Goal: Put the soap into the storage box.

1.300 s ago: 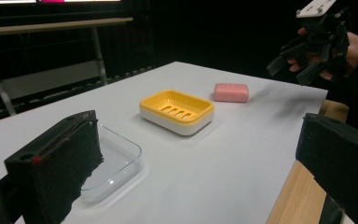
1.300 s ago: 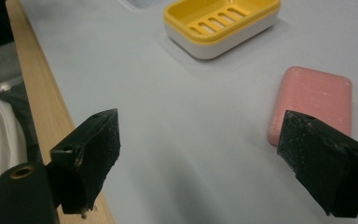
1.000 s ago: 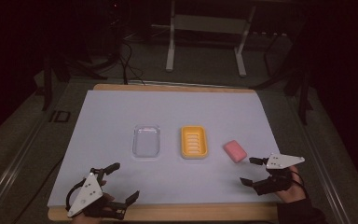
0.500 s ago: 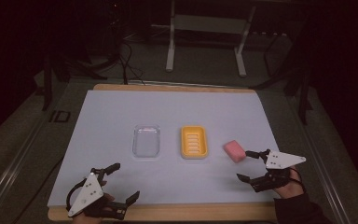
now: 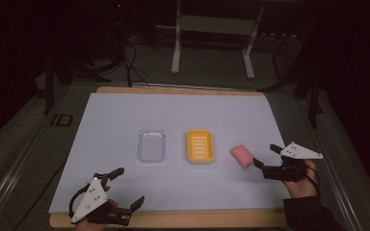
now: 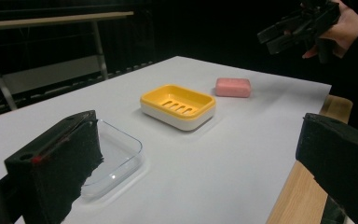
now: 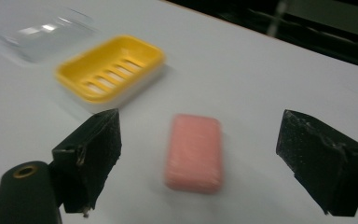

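Closing in since a second ago, the right gripper [image 5: 266,157], jaws wide apart, is now aligned on the pink rectangular soap bar [image 7: 194,152] lying between them, untouched; a grasp is judged imminent. The left gripper [image 5: 128,187] is held open, idle.

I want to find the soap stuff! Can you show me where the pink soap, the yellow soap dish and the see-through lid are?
Pink soap bar [image 7: 194,151], right gripper view, middle of its top face.
Yellow soap dish [image 5: 200,146], high view, its slotted floor.
Clear plastic lid [image 5: 151,145], high view, its flat centre.

Pink soap [image 5: 242,156], yellow slotted dish [image 5: 200,147] (white base), clear lid [image 5: 151,145], white table cover [image 5: 125,115].
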Available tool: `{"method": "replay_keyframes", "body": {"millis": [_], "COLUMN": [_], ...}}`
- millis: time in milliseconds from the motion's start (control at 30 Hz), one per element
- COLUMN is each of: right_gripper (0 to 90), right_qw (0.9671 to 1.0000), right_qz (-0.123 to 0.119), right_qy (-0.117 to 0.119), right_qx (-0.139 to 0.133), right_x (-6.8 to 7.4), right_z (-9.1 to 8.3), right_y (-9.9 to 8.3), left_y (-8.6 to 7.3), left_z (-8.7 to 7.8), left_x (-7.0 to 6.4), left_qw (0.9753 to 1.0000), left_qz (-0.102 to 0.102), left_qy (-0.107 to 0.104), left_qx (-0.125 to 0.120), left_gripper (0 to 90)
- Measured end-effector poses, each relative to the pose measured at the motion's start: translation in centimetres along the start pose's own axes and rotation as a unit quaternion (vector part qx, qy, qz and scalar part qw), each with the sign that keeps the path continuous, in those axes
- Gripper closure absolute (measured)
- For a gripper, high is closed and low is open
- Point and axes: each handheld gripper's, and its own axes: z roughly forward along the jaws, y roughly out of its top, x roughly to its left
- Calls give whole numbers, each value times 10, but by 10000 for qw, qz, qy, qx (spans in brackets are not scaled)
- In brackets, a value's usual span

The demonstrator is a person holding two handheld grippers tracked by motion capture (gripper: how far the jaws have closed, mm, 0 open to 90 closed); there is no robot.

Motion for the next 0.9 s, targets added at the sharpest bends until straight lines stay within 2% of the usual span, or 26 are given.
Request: {"method": "replay_keyframes", "body": {"millis": [100, 200, 233, 300, 400, 467, 567, 733, 800, 867, 900], "right_gripper": [140, 144, 145, 147, 153, 163, 161, 145, 144, 135, 134], "right_qw": [9990, 9957, 9935, 9897, 9835, 9791, 9724, 9612, 9583, 9503, 9483], "right_qz": [155, 400, 521, 589, 875, 1091, 1233, 1405, 1504, 1574, 1590], "right_qy": [-342, -694, -821, -1072, -1251, -1255, -1332, -1307, -1193, -1060, -989], "right_qx": [244, 471, 591, 744, 968, 1175, 1468, 1983, 2117, 2468, 2561], "right_x": [-2, -3, -4, -6, -11, -15, -19, -25, -26, -29, -30], "right_z": [1, 2, 3, 3, 3, 3, 4, 6, 4, 3, 3], "right_y": [0, 0, 1, 1, 1, 0, -2, -6, -6, -6, -7], "left_y": [0, 0, 0, 0, 0, 0, 0, 0, 0, 0, 0], "left_z": [0, 0, 0, 1, 1, 1, 1, 1, 1, 1, 1], "left_x": [0, 0, 0, 0, 0, 0, -1, 0, 0, 0, 0], "left_qw": [10000, 10000, 10000, 10000, 10000, 10000, 10000, 10000, 10000, 10000, 10000], "left_qz": [-11, -20, -22, -23, -5, 1, -4, 5, 9, 12, 12], "left_qy": [-8, -6, -2, -4, 1, 0, 1, 6, 7, 11, 13], "left_qx": [-10, -21, -19, -17, 2, 9, 7, 28, 25, 32, 33], "left_gripper": [3, 3, 3, 3, 3, 3, 3, 3, 3, 3, 3]}}
